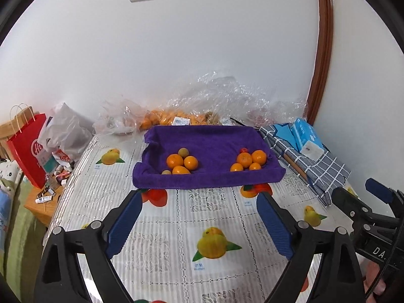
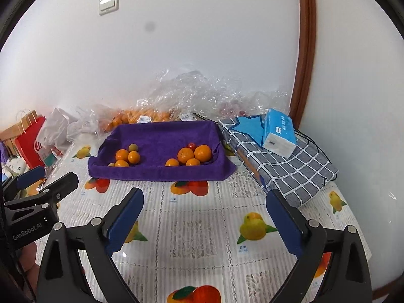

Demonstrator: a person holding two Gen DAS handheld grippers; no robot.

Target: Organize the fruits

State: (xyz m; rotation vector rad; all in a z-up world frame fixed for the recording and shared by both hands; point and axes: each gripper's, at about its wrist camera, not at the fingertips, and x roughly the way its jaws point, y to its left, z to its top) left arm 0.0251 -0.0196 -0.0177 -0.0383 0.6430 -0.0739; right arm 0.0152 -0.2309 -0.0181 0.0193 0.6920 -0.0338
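Observation:
A purple towel-lined tray (image 1: 209,179) (image 2: 161,174) sits at the far side of the table. In it lie two clusters of fruit. The left cluster (image 1: 180,162) (image 2: 126,157) holds oranges and small brownish-green fruits. The right cluster (image 1: 248,161) (image 2: 190,155) holds oranges and one small red fruit (image 1: 243,150) (image 2: 192,146). My left gripper (image 1: 199,197) stands open over the tablecloth, short of the tray, nothing between its fingers. My right gripper (image 2: 204,197) is open too, also empty and apart from the tray. Each gripper shows at the edge of the other's view.
Clear plastic bags (image 1: 227,98) with more oranges (image 1: 161,118) lie behind the tray against the wall. A folded checked cloth (image 2: 280,166) with a blue tissue pack (image 2: 279,133) lies to the right. A red paper bag (image 1: 27,149) and clutter stand left of the table.

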